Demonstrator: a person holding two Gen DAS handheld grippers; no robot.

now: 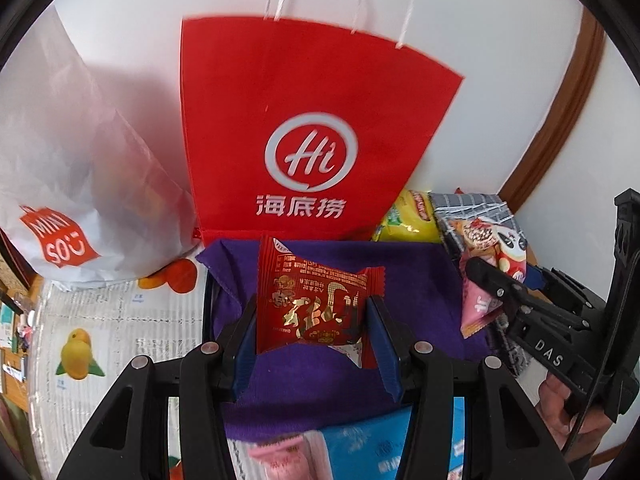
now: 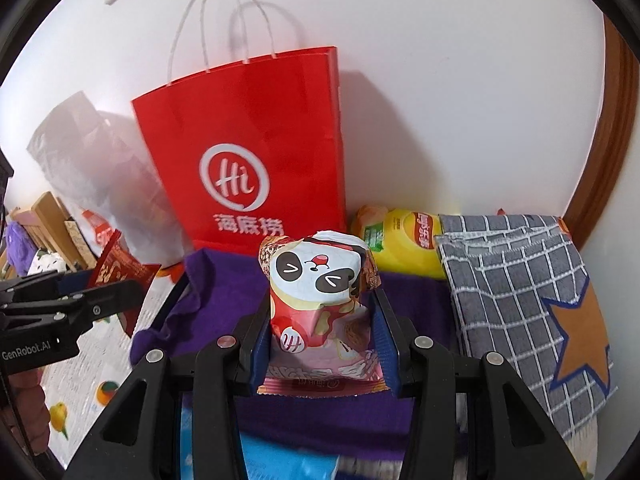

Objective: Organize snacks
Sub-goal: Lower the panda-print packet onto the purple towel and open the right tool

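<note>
My left gripper (image 1: 311, 312) is shut on a red snack packet with gold lettering (image 1: 316, 304), held above a purple cloth (image 1: 420, 280). My right gripper (image 2: 320, 320) is shut on a pink and white snack pack with a panda face (image 2: 320, 304). In the left wrist view the right gripper (image 1: 486, 280) shows at the right edge with that panda pack (image 1: 496, 256). The left gripper (image 2: 120, 292) and its red packet (image 2: 116, 270) appear at the left of the right wrist view. A red paper bag with white handles (image 1: 312, 128) (image 2: 248, 152) stands upright against the wall just behind both.
A white plastic shopping bag (image 1: 76, 184) (image 2: 100, 176) stands left of the red bag. A yellow chips bag (image 2: 404, 240) (image 1: 408, 220) and a folded grey checked cloth with an orange star (image 2: 520, 300) lie to the right. A blue packet (image 2: 280, 460) lies below. A fruit-print table cover (image 1: 120, 340) spreads left.
</note>
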